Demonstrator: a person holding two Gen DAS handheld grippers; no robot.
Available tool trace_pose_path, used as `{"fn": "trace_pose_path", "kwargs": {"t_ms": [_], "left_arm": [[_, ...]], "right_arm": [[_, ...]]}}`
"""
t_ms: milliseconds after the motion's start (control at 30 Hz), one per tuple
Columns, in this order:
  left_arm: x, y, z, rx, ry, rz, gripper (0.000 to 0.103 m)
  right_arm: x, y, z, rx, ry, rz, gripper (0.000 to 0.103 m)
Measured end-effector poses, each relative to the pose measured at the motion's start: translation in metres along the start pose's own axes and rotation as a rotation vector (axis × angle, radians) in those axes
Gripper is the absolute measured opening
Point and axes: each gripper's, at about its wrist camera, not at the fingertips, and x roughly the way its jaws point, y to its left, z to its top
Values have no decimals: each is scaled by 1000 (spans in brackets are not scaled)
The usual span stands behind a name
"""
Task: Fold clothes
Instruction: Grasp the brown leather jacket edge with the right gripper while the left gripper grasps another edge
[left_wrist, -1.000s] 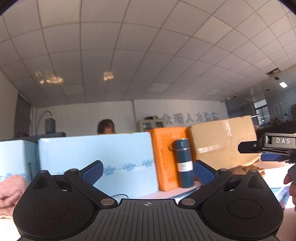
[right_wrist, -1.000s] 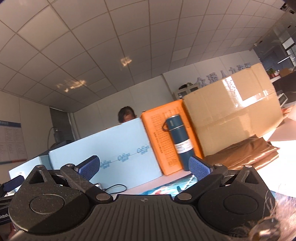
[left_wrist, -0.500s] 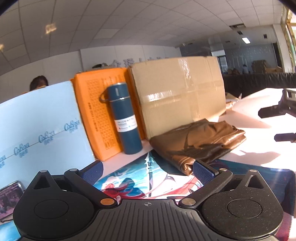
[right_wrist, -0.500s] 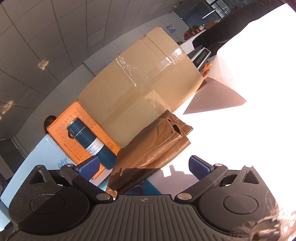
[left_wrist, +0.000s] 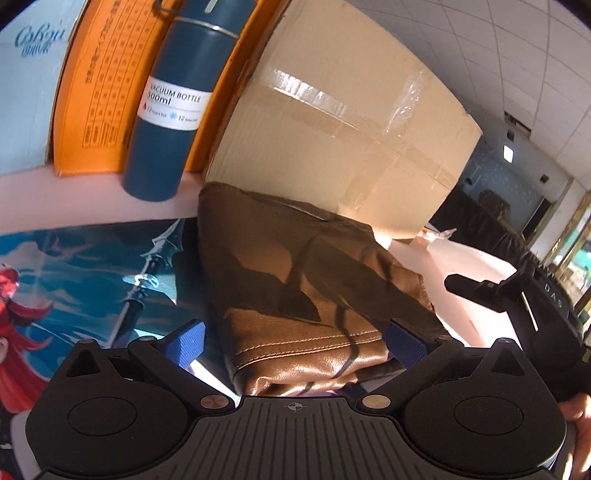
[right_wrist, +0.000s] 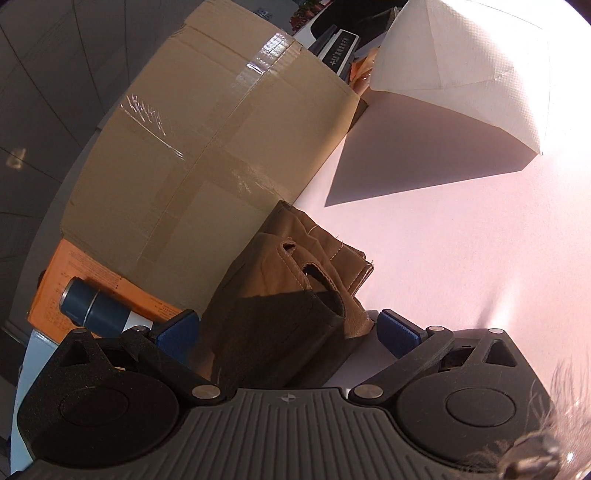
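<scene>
Swung down within the last second, away from the ceiling and the far wall and onto the table. On the left gripper (left_wrist: 294, 343), blue pads spread wide apart, clamping nothing, hovering just over the near stitched edge of the brown garment (left_wrist: 295, 266). On the right gripper (right_wrist: 288, 334), also wide apart and empty, framing the garment's other end (right_wrist: 280, 280), where open slits (belt loops or pocket mouths, hard to tell) show.

Meaning for the task, as a judgement: approach nearly finished, grasp not yet made, folding work not yet begun on this piece.

About the garment itself: smooth and a little shiny like leather or coated fabric, already lying as a thick folded bundle of several layers, with pale seam stitching along the near fold. Probably stiff, and slippery between the pads.

Lying partly on the printed mat (left_wrist: 92, 266), partly on the pale table (right_wrist: 461, 258), its far edge against the taped cardboard box (left_wrist: 332, 129). Just beside, to the left, an upright blue vacuum bottle (left_wrist: 173, 99) before an orange box (left_wrist: 92, 92).
</scene>
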Motion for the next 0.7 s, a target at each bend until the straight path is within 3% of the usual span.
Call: {"fn": "trace_pose_path", "kwargs": {"t_ms": [267, 300, 367, 400, 433, 533, 700], "left_arm": [[17, 2, -3, -124, -48, -70, 103], [18, 4, -3, -130, -51, -77, 103], [18, 6, -4, -141, -58, -91, 103], [18, 7, -4, -142, -60, -93, 103], [18, 7, -4, -144, -61, -96, 103], [16, 6, -3, -140, -65, -97, 102], [8, 16, -1, -200, -91, -109, 101]], "right_arm": [[45, 14, 10, -62, -11, -4, 103], [48, 15, 10, -71, -4, 4, 98], [52, 12, 9, -51, 16, 25, 69], [54, 9, 8, -33, 27, 37, 44], [55, 6, 7, -14, 38, 48, 33], [57, -2, 6, 41, 67, 97, 17], [37, 3, 6, 120, 110, 278, 15]]}}
